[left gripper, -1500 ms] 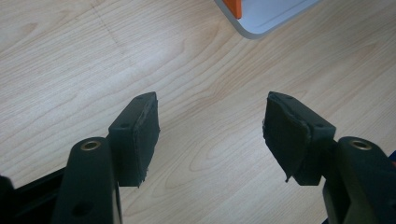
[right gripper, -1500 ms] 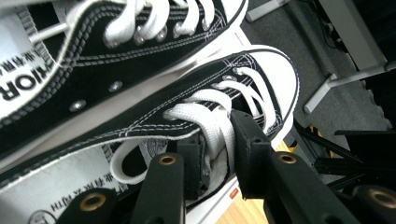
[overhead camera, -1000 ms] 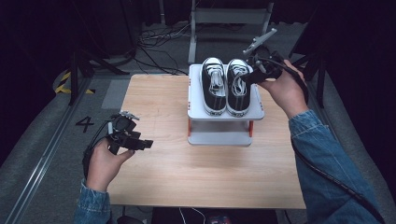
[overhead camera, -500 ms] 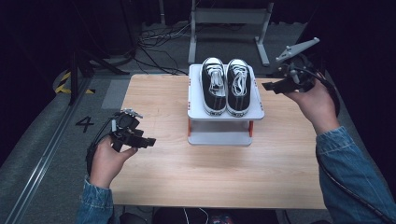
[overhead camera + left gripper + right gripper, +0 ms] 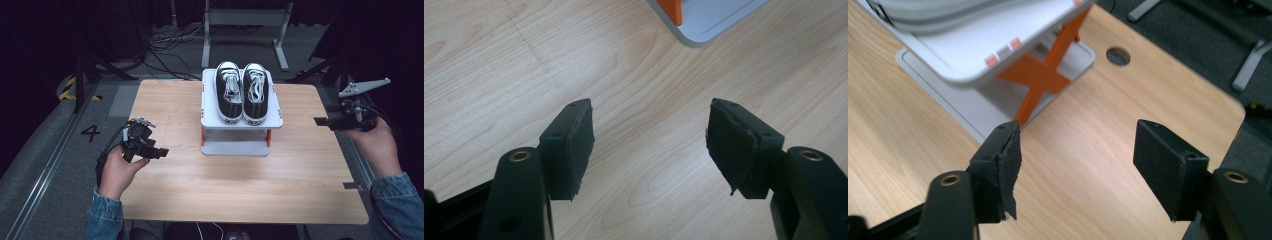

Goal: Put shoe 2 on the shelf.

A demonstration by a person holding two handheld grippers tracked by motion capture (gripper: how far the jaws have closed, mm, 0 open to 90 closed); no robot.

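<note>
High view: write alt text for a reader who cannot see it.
A pair of black sneakers sits side by side on a white two-tier rack at the far middle of a wooden table. A person's hands hold the open left gripper and right gripper apart from the rack.

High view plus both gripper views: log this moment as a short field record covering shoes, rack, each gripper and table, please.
shoes: black-and-white pair side by side on the rack's top shelf, toes toward the person
rack: white two-tier stand with orange struts, at the table's far middle
left gripper: open, nothing between the jaws, over bare wood
right gripper: open, jaws have just been opening, nothing between them, at the table's right edge
table: light wood top
</note>
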